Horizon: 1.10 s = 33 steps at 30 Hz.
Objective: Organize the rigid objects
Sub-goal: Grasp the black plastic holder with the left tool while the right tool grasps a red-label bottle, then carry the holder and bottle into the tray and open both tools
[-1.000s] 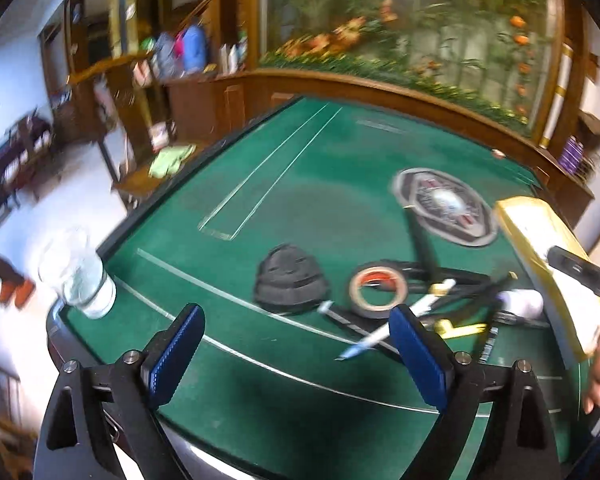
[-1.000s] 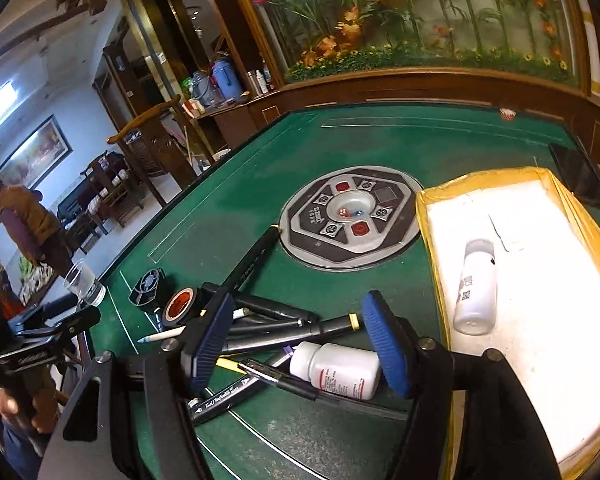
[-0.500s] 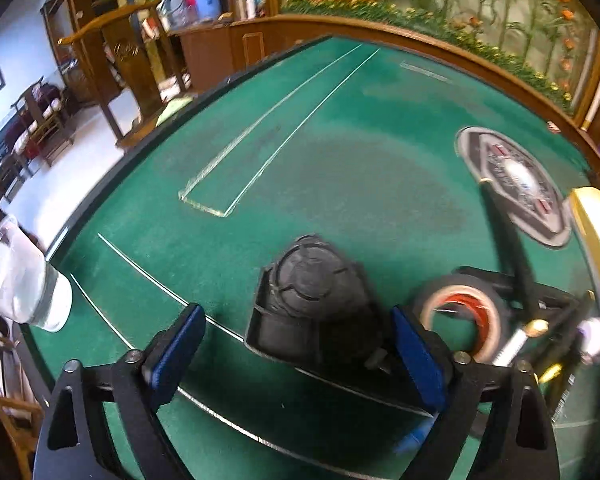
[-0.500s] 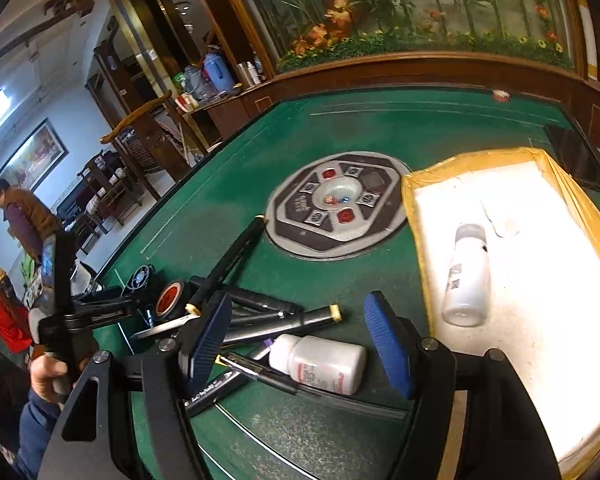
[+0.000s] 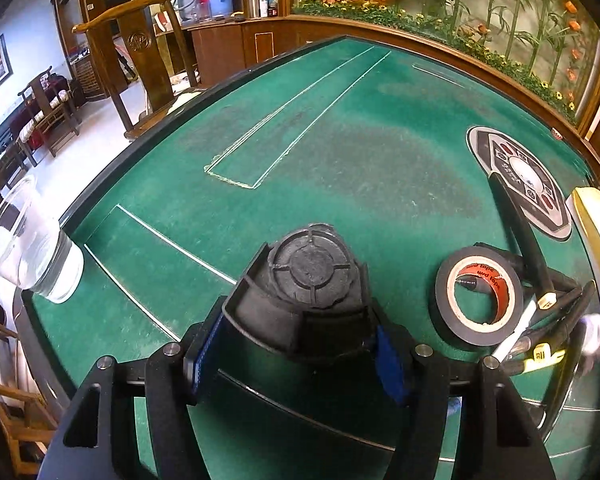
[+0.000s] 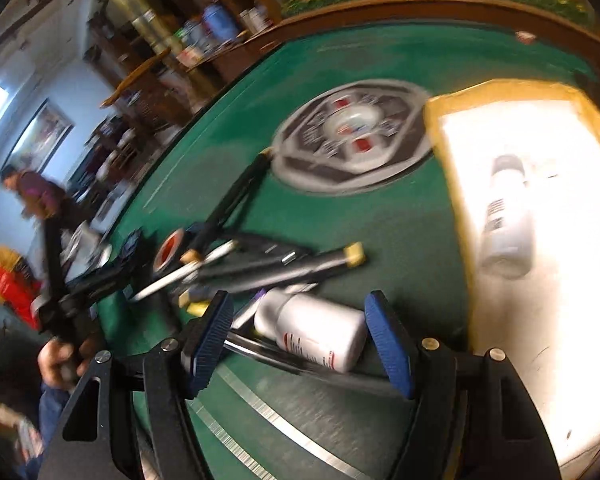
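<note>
Left gripper [image 5: 296, 352] clamps the black fan housing [image 5: 300, 300]; right gripper [image 6: 300, 340] stands wide around the white bottle [image 6: 312, 330].

Left wrist view: blue pads press both sides of the housing on the green table [image 5: 340, 152], with the black tape roll [image 5: 478, 296] just right of it. Right wrist view, blurred: the bottle lies between spread fingers, touching neither, pens [image 6: 268, 268] beyond it and a second bottle [image 6: 506, 216] in the yellow-rimmed tray [image 6: 500, 88] to its right.
</note>
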### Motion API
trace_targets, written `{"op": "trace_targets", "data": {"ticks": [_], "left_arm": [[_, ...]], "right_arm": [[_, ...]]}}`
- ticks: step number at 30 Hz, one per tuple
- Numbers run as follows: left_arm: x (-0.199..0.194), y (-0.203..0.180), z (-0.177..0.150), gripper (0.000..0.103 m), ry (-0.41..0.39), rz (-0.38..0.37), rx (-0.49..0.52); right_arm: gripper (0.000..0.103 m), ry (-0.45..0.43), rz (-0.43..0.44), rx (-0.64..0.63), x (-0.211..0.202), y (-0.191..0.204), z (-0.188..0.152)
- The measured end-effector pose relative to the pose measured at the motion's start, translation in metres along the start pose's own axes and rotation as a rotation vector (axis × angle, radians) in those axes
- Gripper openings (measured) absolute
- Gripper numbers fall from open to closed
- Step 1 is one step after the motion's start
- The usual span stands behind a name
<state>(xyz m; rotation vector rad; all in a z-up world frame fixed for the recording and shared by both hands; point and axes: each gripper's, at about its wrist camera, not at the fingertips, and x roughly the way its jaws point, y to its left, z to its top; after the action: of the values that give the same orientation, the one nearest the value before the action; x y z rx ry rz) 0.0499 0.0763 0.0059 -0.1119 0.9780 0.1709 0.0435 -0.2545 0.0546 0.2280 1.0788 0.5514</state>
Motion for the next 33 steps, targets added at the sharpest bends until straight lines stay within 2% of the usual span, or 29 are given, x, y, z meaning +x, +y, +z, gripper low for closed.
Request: {"op": "trace_targets", "data": {"ticks": [2,3,5,6,9,12,13,16,17,25,33], "left_arm": [[0.000,0.000,0.000,0.069,-0.001,0.001,-0.003],[0.000,0.000,-0.001,0.069,-0.004,0.004,-0.003],[0.000,-0.001,-0.001,0.069,-0.008,0.007,-0.005],[0.000,-0.001,-0.002,0.069,-0.010,0.009,-0.005],[0.000,-0.001,-0.002,0.069,-0.013,0.009,-0.004],[-0.001,0.000,-0.003,0.069,-0.011,0.007,0.000],[-0.001,-0.001,-0.003,0.069,-0.011,0.007,0.003],[-0.002,0.000,-0.003,0.069,-0.012,0.007,0.003],[-0.002,0.000,-0.003,0.069,-0.013,0.007,0.004],[-0.002,0.000,-0.002,0.069,-0.015,0.007,0.007],[-0.010,0.003,-0.007,0.069,-0.043,-0.019,-0.008]], "right_arm": [[0.069,0.072,0.153,-0.028,0.002,0.007,-0.003],[0.069,0.067,0.167,-0.026,0.001,0.008,-0.003],[0.069,0.017,0.028,-0.067,-0.002,0.008,-0.002],[0.068,0.007,-0.007,-0.088,-0.001,0.009,-0.001],[0.069,0.010,0.078,-0.112,0.001,0.014,-0.003],[0.068,-0.018,0.011,-0.259,0.007,0.044,-0.015],[0.065,-0.024,-0.010,-0.293,0.010,0.050,-0.017],[0.042,-0.018,-0.114,-0.374,0.027,0.059,-0.024],[0.039,-0.009,-0.138,-0.390,0.030,0.060,-0.026],[0.037,0.012,-0.154,-0.430,0.032,0.062,-0.033],[0.035,0.019,-0.163,-0.391,0.032,0.057,-0.032]]}}
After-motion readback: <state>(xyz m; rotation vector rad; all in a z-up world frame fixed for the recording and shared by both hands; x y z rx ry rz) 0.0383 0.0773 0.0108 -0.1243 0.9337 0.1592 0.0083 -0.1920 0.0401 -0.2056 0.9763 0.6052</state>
